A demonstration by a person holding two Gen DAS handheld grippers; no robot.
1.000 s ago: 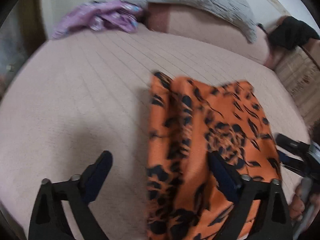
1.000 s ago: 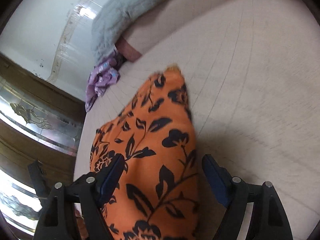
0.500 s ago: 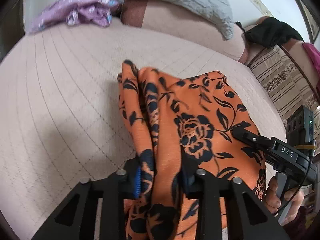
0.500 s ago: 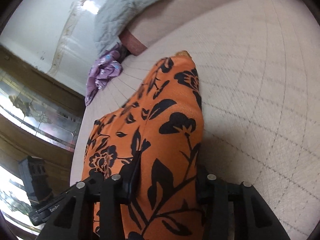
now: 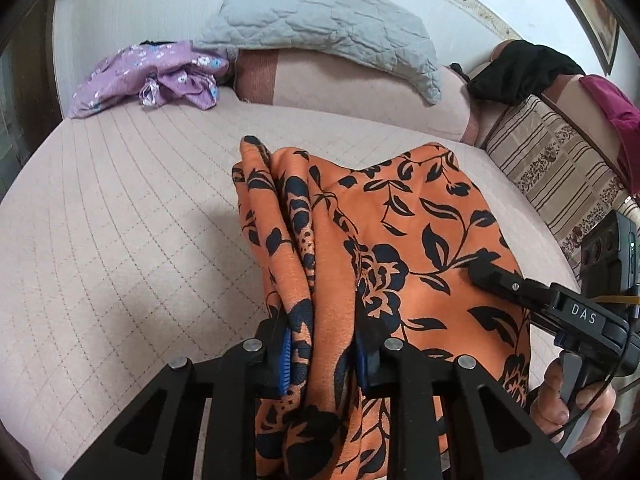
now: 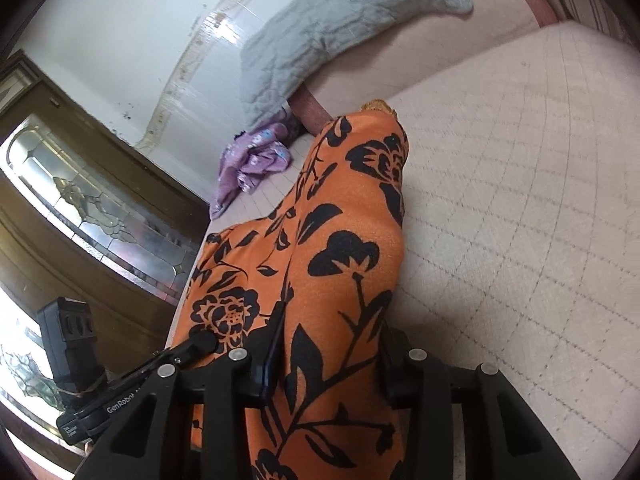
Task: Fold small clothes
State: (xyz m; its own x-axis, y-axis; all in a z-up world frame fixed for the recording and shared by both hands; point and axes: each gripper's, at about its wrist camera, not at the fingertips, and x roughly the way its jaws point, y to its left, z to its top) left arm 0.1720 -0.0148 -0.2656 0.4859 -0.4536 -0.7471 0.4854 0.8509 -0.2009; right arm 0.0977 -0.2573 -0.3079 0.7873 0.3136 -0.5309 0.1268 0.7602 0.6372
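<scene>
An orange garment with a black flower print (image 5: 400,216) lies on the pink quilted bed (image 5: 120,220), its near edge lifted. My left gripper (image 5: 322,354) is shut on a bunched fold at its near left side. My right gripper (image 6: 328,364) is shut on the garment's (image 6: 340,248) near right side. The right gripper also shows in the left wrist view (image 5: 486,268), its tip on the cloth. The left gripper shows in the right wrist view (image 6: 202,342) at the cloth's left edge.
A crumpled purple flowered garment (image 5: 152,76) lies at the bed's far left. A grey quilted blanket (image 5: 328,28) drapes over a pink bolster (image 5: 352,88). Black clothing (image 5: 524,68) and a striped cushion (image 5: 560,172) are at the right. A wooden glass-panelled door (image 6: 80,216) stands left.
Both grippers went from open around the garment's near edge to shut on it. The near edge has since risen off the bed, bunching the cloth.
</scene>
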